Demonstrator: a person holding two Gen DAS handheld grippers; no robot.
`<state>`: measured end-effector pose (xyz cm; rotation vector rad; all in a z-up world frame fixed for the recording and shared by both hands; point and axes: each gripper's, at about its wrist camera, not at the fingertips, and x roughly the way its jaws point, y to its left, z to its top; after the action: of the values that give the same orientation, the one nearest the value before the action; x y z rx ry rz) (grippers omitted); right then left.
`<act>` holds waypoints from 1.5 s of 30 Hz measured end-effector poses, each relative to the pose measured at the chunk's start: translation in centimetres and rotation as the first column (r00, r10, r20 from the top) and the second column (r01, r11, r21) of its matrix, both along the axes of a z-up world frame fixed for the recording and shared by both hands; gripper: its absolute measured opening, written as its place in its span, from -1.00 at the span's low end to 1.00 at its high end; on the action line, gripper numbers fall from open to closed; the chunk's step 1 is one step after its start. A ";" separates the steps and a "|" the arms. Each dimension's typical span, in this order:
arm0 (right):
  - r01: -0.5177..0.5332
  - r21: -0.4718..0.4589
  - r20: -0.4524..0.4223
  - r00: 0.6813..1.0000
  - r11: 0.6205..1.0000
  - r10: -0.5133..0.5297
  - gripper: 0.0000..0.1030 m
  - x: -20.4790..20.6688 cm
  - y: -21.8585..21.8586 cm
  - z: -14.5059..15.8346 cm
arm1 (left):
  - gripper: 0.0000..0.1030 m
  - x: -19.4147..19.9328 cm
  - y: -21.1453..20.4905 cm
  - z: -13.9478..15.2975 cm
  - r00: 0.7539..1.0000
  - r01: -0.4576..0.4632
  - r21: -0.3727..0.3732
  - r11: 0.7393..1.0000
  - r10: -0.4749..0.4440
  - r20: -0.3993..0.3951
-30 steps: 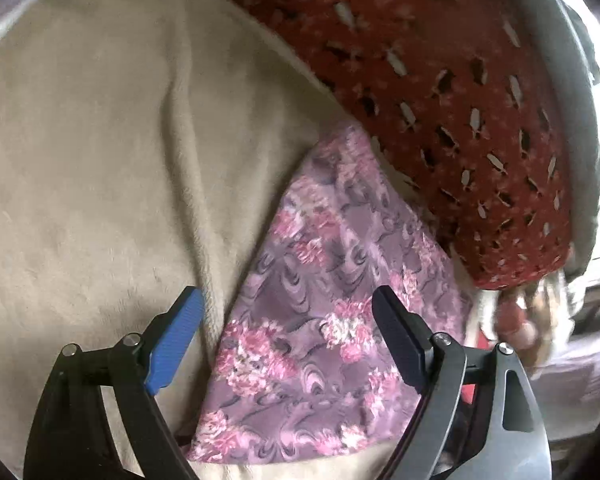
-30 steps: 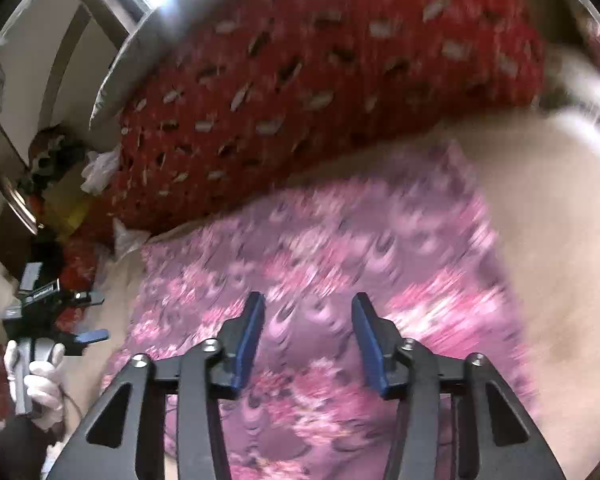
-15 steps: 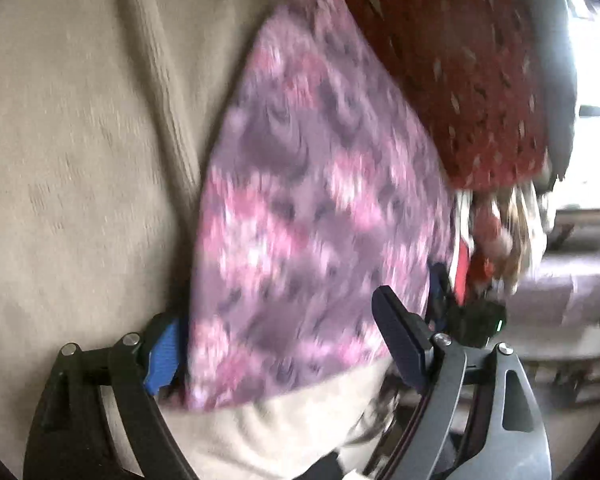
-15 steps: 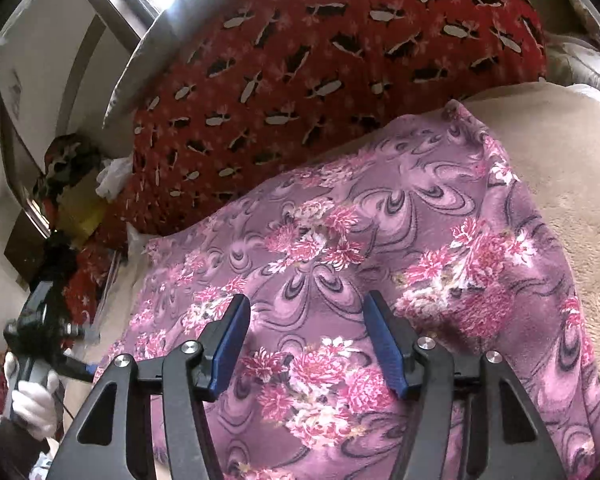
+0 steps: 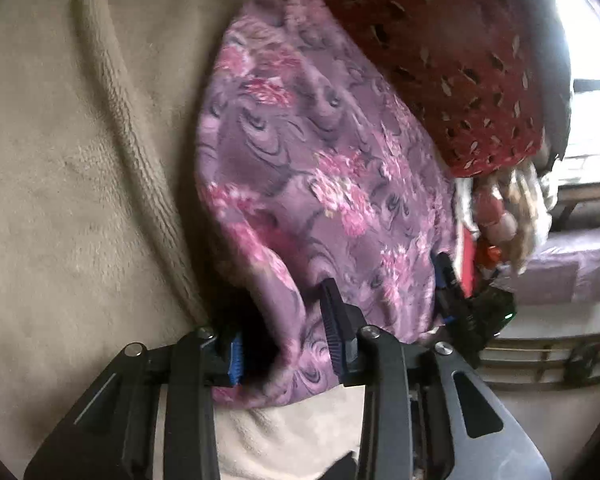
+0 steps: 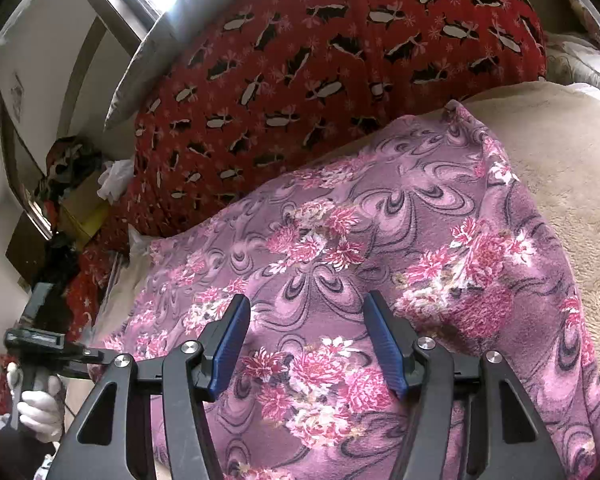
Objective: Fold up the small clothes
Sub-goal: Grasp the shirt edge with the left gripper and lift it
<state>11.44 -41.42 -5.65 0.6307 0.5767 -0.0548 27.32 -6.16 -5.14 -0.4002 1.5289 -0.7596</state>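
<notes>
1. You are working over a bed spread with a beige blanket (image 5: 72, 184). A red patterned pillow (image 6: 324, 64) lies along its far side, and there is clutter at the left edge of the right wrist view.
2. The purple floral cloth (image 6: 380, 248) lies on the blanket, its far edge just beside the pillow. From the left wrist view it runs from the near middle up toward the far right.
3. Your left claw (image 5: 284, 332) has a near corner of the cloth bunched between its fingers, with the fabric lifted and draped over the left finger. The blue pads have narrowed onto the fold, so it grips the cloth.
4. Your right claw (image 6: 306, 344) hovers over the near part of the cloth with its fingers set wide and nothing between them.
5. In the right wrist view your gloved left hand (image 6: 40, 404) shows at the far left, holding its gripper's handle at the cloth's left edge.
</notes>
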 end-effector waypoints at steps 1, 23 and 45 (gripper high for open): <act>0.001 0.000 0.001 1.000 1.000 -0.001 0.19 -0.5 0.3 -0.1 | -0.39 0.4 0.3 -0.2 1.000 -0.005 -0.016 1.000 0.004 -0.029; -0.002 0.029 0.026 1.000 1.000 0.001 0.19 -1.4 0.2 -0.4 | 0.20 6.0 0.4 1.0 0.994 -0.088 0.060 0.994 0.084 0.065; 0.001 0.028 -0.013 1.000 1.000 0.000 0.19 -1.0 0.2 0.0 | -0.74 0.2 -1.7 4.5 0.991 -0.066 -0.063 0.996 0.072 0.111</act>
<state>10.42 -41.23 -5.62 0.6583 0.5905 -0.0513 27.48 -7.87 -0.61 -0.4448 1.3824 -0.7622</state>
